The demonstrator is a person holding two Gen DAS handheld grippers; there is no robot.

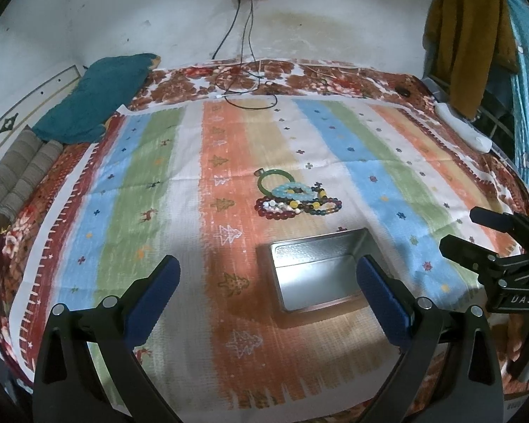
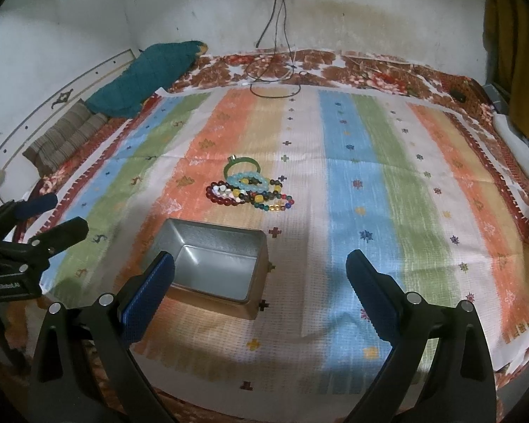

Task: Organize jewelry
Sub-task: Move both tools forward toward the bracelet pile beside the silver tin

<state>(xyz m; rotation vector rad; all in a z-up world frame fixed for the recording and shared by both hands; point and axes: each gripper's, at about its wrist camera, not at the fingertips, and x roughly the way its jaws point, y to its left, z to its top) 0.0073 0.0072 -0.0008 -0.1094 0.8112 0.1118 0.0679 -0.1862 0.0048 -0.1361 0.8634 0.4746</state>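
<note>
A heap of bead bracelets (image 1: 296,199) (image 2: 250,192) lies on the striped cloth, with a green bangle (image 1: 275,176) (image 2: 241,166) at its far edge. An open, empty metal tin (image 1: 317,271) (image 2: 211,261) sits nearer to me than the heap. My left gripper (image 1: 268,275) hovers open over the cloth, its right finger in front of the tin's corner. My right gripper (image 2: 261,271) is open too, low and to the right of the tin, nothing between its blue pads. Each gripper shows in the other's view: the right gripper (image 1: 476,232) and the left gripper (image 2: 53,216).
The striped cloth (image 1: 158,176) (image 2: 370,176) covers a floral bed. A teal pillow (image 1: 95,98) and a folded striped blanket (image 1: 17,179) lie at the left. Cables (image 1: 247,88) trail from a wall socket. A white bolster (image 2: 518,155) and hanging clothes (image 1: 469,35) are at the right.
</note>
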